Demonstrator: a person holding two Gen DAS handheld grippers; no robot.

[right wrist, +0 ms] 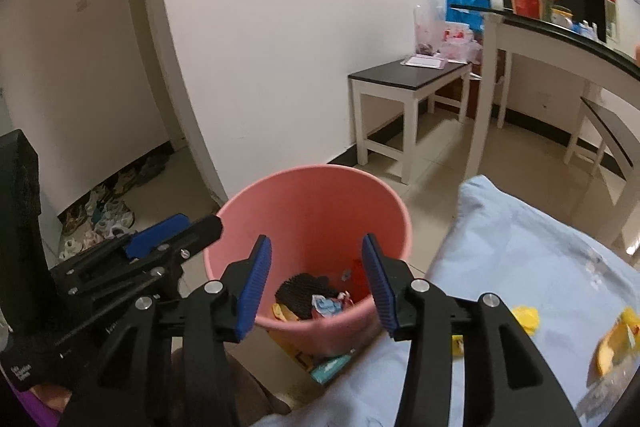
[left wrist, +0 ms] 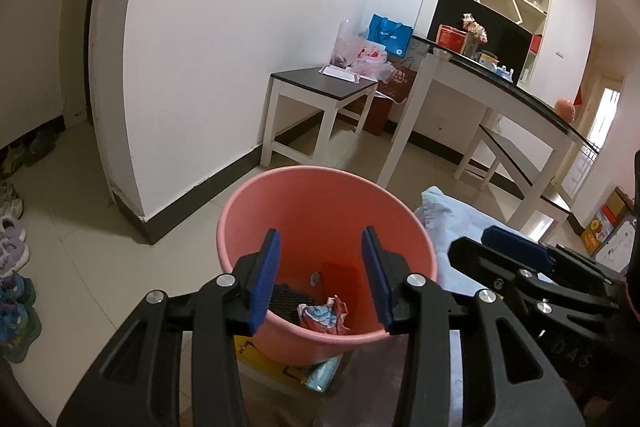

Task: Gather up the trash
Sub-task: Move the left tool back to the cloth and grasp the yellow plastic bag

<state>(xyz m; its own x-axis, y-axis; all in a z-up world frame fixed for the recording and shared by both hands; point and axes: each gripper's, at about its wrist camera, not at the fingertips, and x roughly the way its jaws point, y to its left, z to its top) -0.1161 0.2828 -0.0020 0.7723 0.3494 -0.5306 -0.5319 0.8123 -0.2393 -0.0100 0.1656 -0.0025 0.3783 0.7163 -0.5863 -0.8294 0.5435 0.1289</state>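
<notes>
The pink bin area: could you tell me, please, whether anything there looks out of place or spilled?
Yes. A teal packet and a yellow box lie on the floor against the pink bin, outside it. Yellow scraps are on the light blue cloth. Nothing looks spilled or damaged.

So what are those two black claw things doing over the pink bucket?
A person is tidying up trash with a gripper in each hand. The left gripper and right gripper both hover over the pink bucket, jaws open with nothing in them. Wrappers and a dark brush-like thing already lie inside. Yellow scraps are left on the light blue cloth beside it.
</notes>
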